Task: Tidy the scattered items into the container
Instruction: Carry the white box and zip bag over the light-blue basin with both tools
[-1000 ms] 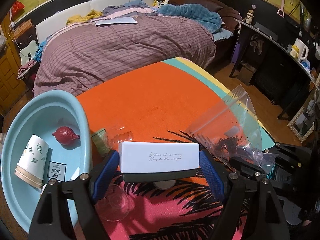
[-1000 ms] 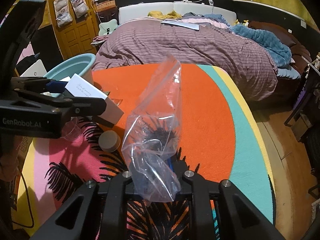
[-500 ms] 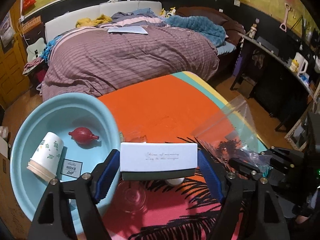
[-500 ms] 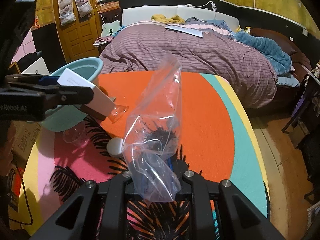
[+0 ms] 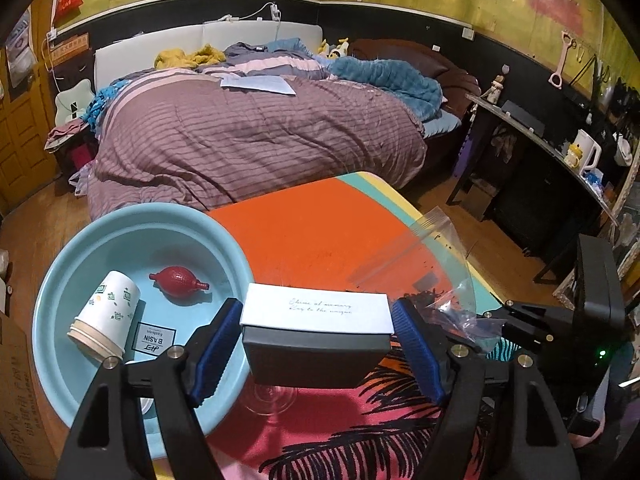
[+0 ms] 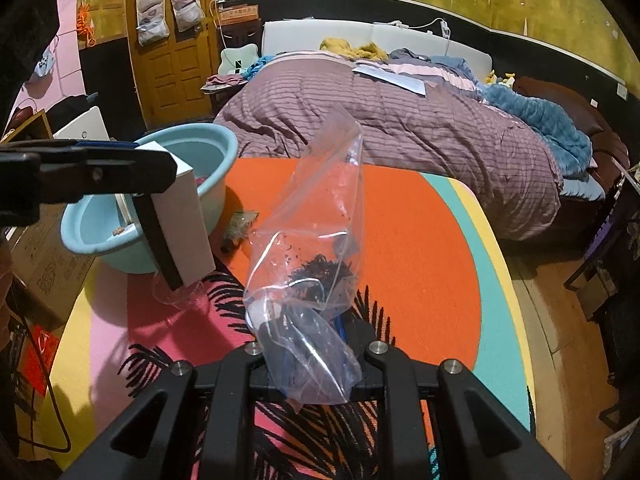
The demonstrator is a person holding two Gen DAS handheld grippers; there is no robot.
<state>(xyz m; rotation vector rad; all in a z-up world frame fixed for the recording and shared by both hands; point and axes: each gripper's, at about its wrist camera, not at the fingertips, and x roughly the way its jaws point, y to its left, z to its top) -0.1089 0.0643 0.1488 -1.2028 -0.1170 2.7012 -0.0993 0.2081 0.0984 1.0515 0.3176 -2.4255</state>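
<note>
Left wrist: left gripper (image 5: 316,350) clamped on stiff, light box (image 5: 316,330) by its ends, near basin (image 5: 224,236). Right gripper (image 6: 310,354) pinching limp, slippery bag (image 6: 316,240) low.

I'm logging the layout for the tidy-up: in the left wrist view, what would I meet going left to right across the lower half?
Paper cup → red rubber bulb → white-lidded box held in the left gripper → clear zip bag → right gripper.

A rumpled bed (image 5: 256,140) stands beyond the colourful tablecloth (image 5: 320,236).
</note>
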